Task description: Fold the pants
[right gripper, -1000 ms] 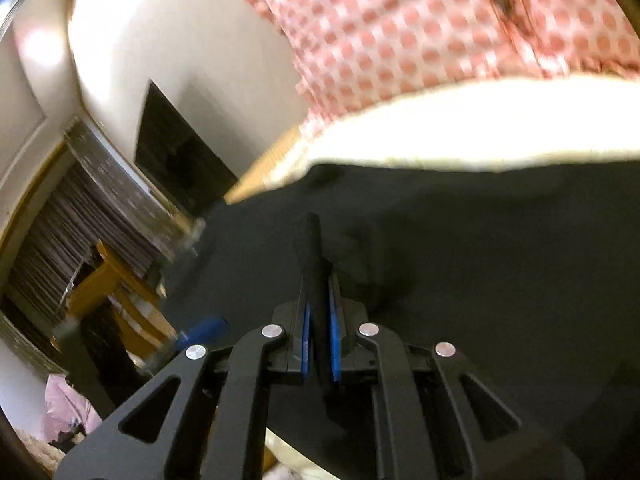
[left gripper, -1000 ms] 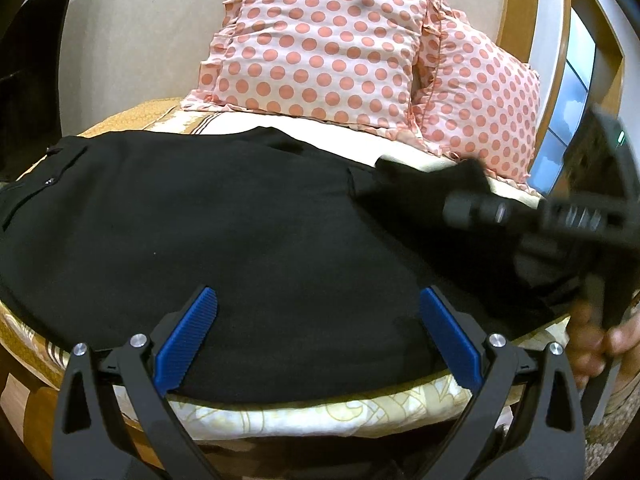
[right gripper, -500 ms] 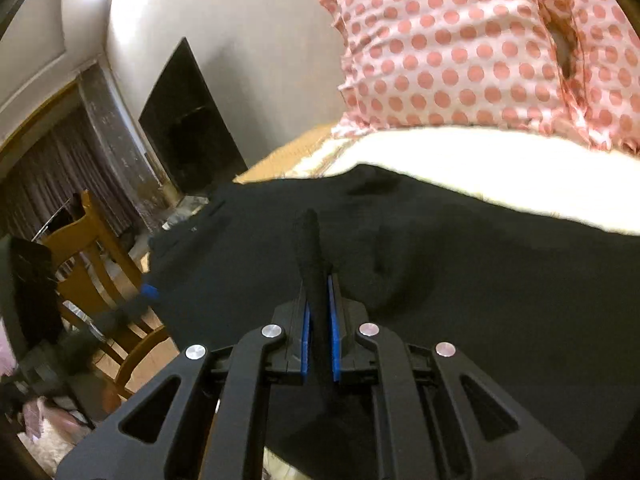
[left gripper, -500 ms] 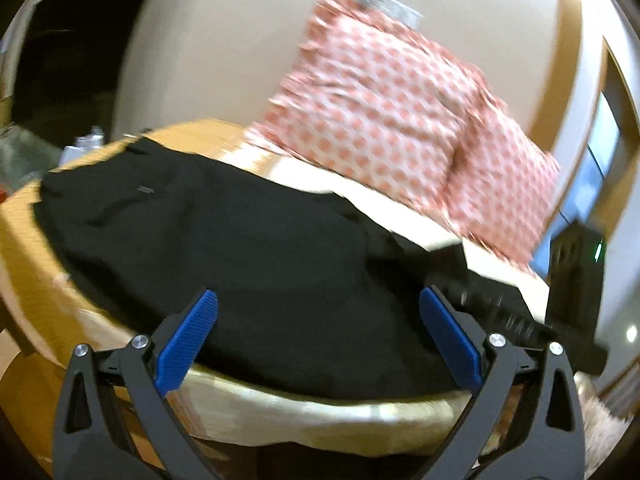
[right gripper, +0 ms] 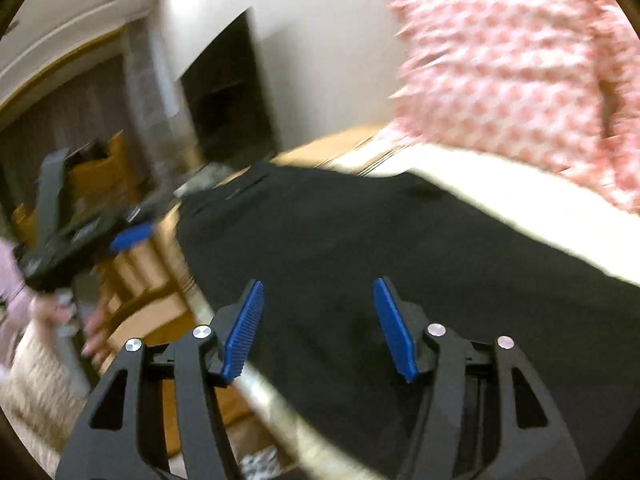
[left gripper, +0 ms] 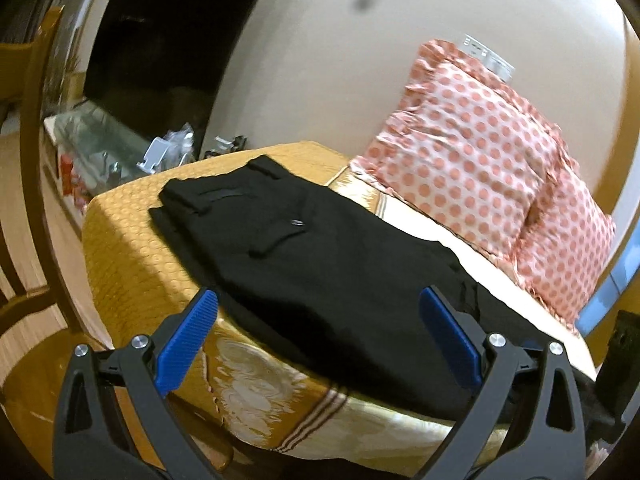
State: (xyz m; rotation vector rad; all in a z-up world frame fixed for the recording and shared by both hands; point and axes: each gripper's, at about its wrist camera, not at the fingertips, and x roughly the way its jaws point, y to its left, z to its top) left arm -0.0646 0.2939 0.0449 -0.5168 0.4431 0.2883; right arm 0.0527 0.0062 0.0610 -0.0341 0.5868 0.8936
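Note:
The black pants (left gripper: 320, 272) lie flat along the bed, with the waistband and pockets at the far left end. My left gripper (left gripper: 318, 332) hangs open off the bed's near edge, nothing between its blue pads (left gripper: 188, 336). In the right wrist view my right gripper (right gripper: 319, 330) is over the pants (right gripper: 400, 248). Its jaws are opening and the pads (right gripper: 244, 332) stand apart with no cloth pinched. The left gripper (right gripper: 80, 236) shows there at the left, held by a hand (right gripper: 60, 312). The right wrist picture is blurred.
A golden bed cover (left gripper: 132, 248) lies under the pants. Two pink dotted pillows (left gripper: 472, 152) lean on the wall behind. A wooden chair (left gripper: 28, 160) stands left of the bed, and a low shelf with clutter (left gripper: 120, 148) sits beyond it.
My right gripper, shut on a fold of the black cloth before, has let go and opened. My left gripper has swung left along the bed's edge, staying open.

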